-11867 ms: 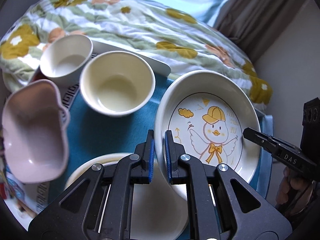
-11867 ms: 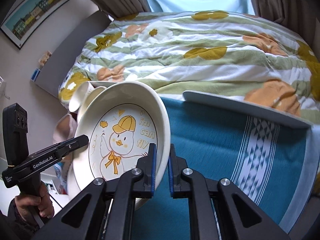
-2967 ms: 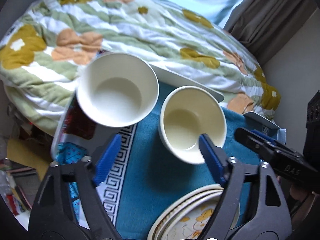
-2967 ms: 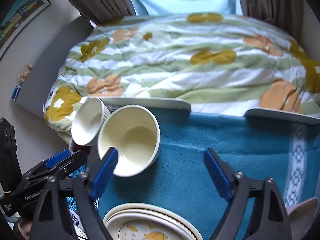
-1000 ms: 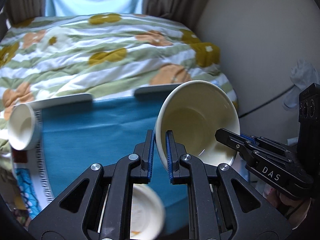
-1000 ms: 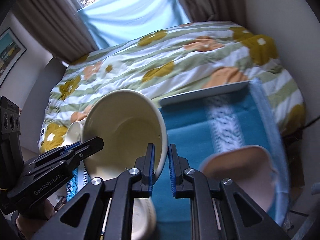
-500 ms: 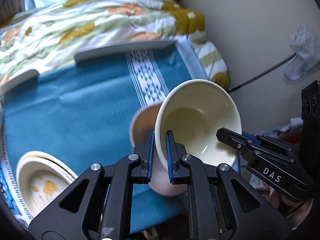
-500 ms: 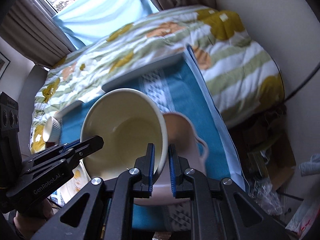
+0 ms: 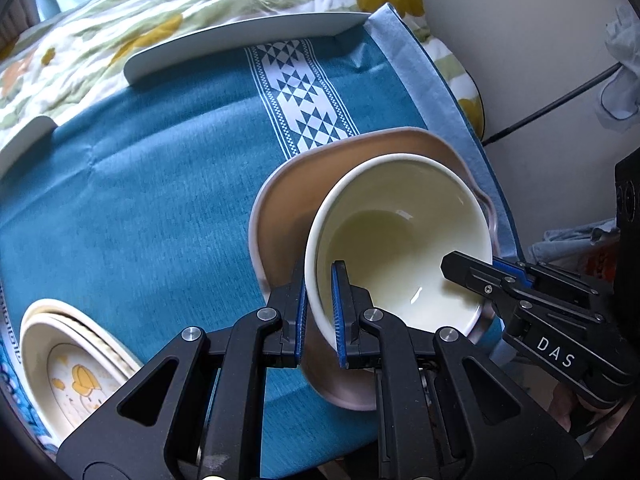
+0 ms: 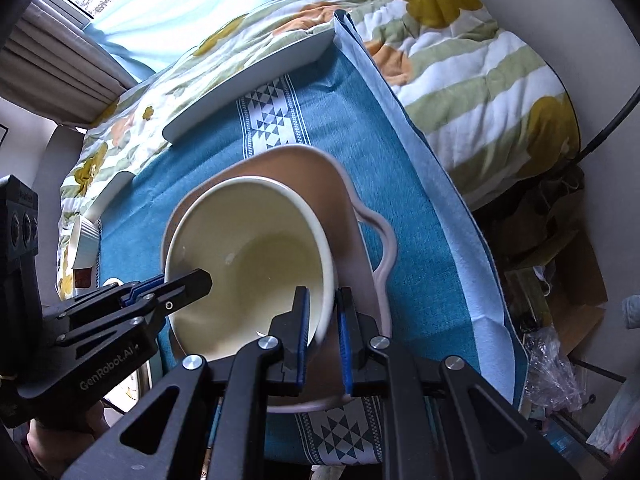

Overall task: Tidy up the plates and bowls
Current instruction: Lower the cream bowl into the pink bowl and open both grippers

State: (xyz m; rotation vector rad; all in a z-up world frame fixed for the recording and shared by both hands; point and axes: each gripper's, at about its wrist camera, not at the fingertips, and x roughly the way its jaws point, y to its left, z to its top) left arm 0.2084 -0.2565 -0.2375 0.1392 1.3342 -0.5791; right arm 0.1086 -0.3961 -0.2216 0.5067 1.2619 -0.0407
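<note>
A cream bowl (image 9: 400, 236) is held by both grippers inside a pink handled bowl (image 9: 288, 192) that stands on the blue cloth. My left gripper (image 9: 319, 308) is shut on the cream bowl's near rim. My right gripper (image 10: 323, 332) is shut on the opposite rim of the cream bowl (image 10: 248, 252), and it also shows in the left wrist view (image 9: 472, 268). The cream bowl sits tilted within the pink bowl (image 10: 348, 232). A stack of duck-print plates (image 9: 68, 364) lies at the lower left of the cloth.
A small white ribbed bowl (image 10: 82, 240) lies at the far left edge of the table. The blue cloth (image 9: 140, 184) with a white patterned band covers the table. A flowered quilt (image 10: 480, 56) on a bed lies beyond. Clutter and a cable sit by the wall on the right.
Both grippers have carried the cream bowl from the table's left to the right and lowered it into the pink bowl. The jaws look slightly wider than half a second ago.
</note>
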